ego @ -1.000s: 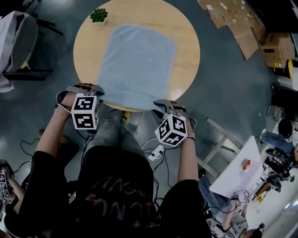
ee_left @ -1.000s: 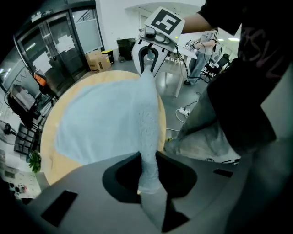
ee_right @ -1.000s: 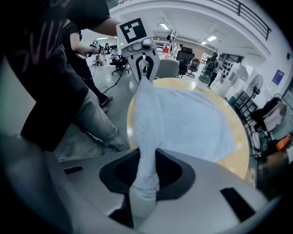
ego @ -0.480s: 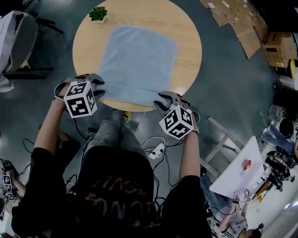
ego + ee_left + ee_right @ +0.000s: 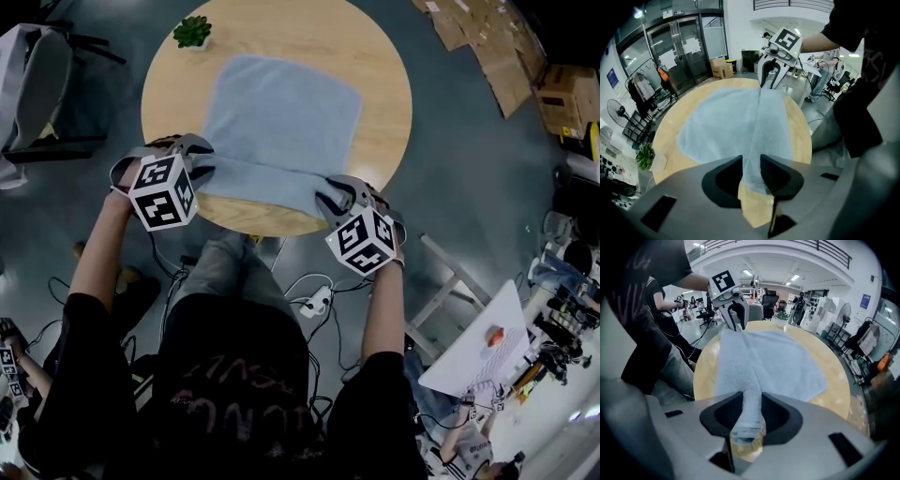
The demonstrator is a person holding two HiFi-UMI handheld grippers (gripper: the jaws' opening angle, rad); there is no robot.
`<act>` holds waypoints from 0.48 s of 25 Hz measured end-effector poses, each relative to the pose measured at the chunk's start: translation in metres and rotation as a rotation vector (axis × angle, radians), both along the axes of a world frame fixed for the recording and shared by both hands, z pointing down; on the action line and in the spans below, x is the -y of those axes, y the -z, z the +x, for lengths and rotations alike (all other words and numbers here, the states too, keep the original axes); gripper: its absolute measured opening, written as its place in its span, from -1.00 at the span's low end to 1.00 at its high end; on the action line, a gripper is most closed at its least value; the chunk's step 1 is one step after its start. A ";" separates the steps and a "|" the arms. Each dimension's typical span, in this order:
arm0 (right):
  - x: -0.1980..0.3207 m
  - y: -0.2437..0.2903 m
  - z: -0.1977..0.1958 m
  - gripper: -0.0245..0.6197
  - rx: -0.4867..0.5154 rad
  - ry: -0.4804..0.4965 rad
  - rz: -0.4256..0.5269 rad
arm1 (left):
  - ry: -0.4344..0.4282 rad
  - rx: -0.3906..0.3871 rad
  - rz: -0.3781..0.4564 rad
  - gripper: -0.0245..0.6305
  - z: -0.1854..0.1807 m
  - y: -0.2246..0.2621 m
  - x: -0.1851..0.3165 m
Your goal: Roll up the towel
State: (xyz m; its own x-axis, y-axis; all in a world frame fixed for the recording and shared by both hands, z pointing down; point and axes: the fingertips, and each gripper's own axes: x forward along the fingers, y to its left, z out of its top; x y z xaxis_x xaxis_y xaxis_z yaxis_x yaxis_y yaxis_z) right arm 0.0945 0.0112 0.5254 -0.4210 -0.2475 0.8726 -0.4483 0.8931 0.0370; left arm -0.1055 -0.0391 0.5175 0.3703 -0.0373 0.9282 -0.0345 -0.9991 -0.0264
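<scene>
Towel point(image 5: 281, 112), pale blue, lies on the round wooden counter point(image 5: 380, 66) and covers its middle. The flat part reaches toward 12 o'clock. The edge at 6 o'clock is turned over into a thick band, and that band's long axis runs from about 9 to 3 o'clock, its right end sitting a little nearer me.

My left gripper point(image 5: 192, 155) has the band's 9 o'clock end and my right gripper point(image 5: 333, 195) the 3 o'clock end. Both sets of fingers have just been spreading wider. The folded cloth fills the gap between the left fingers point(image 5: 726, 176) and between the right fingers point(image 5: 780, 418), so each pair pinches the towel.

One small pot point(image 5: 195, 43) stands on the counter's rim at 11 o'clock, clear of the towel, holding a green plant point(image 5: 192, 29).
</scene>
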 end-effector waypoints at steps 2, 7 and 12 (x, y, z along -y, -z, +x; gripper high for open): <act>0.002 -0.002 -0.001 -0.50 0.005 -0.002 -0.001 | -0.011 0.001 0.004 -0.54 0.002 -0.003 0.001; 0.006 0.010 0.003 -0.51 0.010 -0.013 0.053 | -0.008 -0.017 0.044 -0.55 0.002 0.007 0.006; -0.001 0.051 0.014 -0.55 0.014 -0.051 0.162 | 0.002 -0.038 0.117 -0.56 -0.005 0.040 0.004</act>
State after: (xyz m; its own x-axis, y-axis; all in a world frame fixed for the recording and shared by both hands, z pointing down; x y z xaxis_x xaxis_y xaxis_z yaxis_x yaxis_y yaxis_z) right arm 0.1086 0.0119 0.4747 -0.4160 -0.4063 0.8135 -0.4947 0.8518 0.1725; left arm -0.1110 -0.0435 0.4776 0.4050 -0.1450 0.9028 -0.0393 -0.9892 -0.1412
